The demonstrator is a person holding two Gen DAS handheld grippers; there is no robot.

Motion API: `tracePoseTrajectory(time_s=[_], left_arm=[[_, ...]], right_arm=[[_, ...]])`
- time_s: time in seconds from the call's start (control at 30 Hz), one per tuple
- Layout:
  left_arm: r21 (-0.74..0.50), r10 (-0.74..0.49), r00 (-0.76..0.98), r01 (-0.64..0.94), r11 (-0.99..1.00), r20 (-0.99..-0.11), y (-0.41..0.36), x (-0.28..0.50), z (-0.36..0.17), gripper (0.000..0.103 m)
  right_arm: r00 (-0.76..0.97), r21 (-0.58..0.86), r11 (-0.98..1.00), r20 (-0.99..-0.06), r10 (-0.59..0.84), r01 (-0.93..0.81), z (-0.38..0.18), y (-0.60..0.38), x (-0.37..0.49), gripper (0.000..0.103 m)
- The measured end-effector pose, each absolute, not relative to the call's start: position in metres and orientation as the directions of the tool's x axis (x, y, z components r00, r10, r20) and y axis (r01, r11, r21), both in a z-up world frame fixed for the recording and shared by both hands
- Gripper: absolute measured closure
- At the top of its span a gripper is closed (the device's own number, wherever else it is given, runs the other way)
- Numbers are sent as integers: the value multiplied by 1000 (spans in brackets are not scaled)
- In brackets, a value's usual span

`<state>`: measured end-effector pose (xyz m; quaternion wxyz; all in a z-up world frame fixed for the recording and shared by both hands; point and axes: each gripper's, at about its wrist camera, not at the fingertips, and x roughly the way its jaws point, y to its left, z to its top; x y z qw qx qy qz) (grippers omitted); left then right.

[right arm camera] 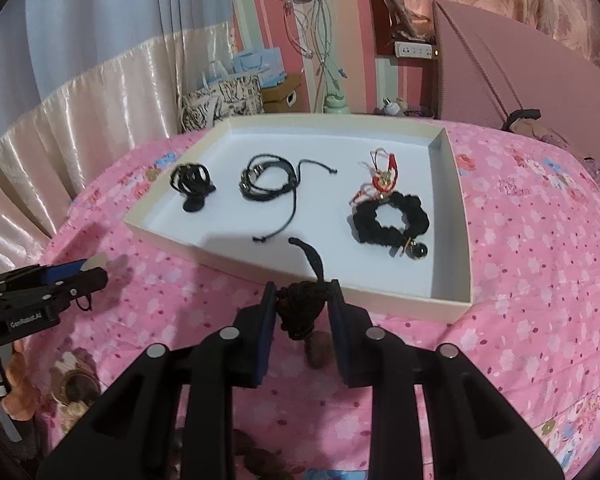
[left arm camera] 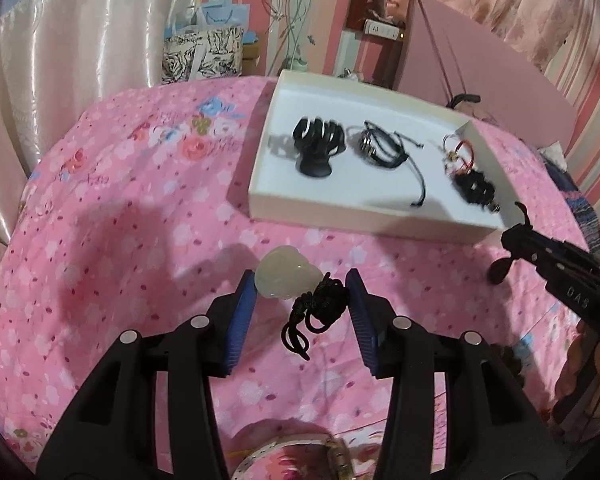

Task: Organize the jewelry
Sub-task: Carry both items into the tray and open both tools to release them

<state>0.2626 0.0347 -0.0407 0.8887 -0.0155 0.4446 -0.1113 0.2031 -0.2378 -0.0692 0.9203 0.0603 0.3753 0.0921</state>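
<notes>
A shallow white box (left arm camera: 260, 196) (right arm camera: 452, 240) lies on the pink floral bedspread. It holds a black claw hair clip (left arm camera: 318, 144) (right arm camera: 190, 182), a black cord bracelet (left arm camera: 380, 146) (right arm camera: 268, 180), a red charm (left arm camera: 456, 152) (right arm camera: 382, 178) and a black scrunchie (left arm camera: 476, 188) (right arm camera: 392, 220). My left gripper (left arm camera: 302, 286) is open around a pale jade pendant (left arm camera: 284, 276) with a knotted black cord (left arm camera: 320, 304) on the bedspread. My right gripper (right arm camera: 302, 300) (left arm camera: 516, 240) is shut on a knotted black cord (right arm camera: 300, 300) with brown beads hanging below, just in front of the box.
A pink padded headboard (left arm camera: 480, 60) (right arm camera: 520, 72) stands behind the box. Curtains hang on the left. Bags and cables are at the back wall. A round patterned tin (left arm camera: 292, 456) sits near my left gripper's base.
</notes>
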Motion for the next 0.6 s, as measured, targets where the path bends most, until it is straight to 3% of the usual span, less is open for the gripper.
tracePoseTrajectory(time_s=[0.4, 0.6], left_arm=[[-98, -230, 632, 238, 966, -740, 3, 288, 5, 58], [-133, -266, 633, 250, 959, -727, -9, 319, 3, 58]], right_arm=[[745, 222, 969, -627, 230, -113, -32, -248, 211, 79], [740, 211, 974, -640, 206, -88, -34, -250, 232, 79]])
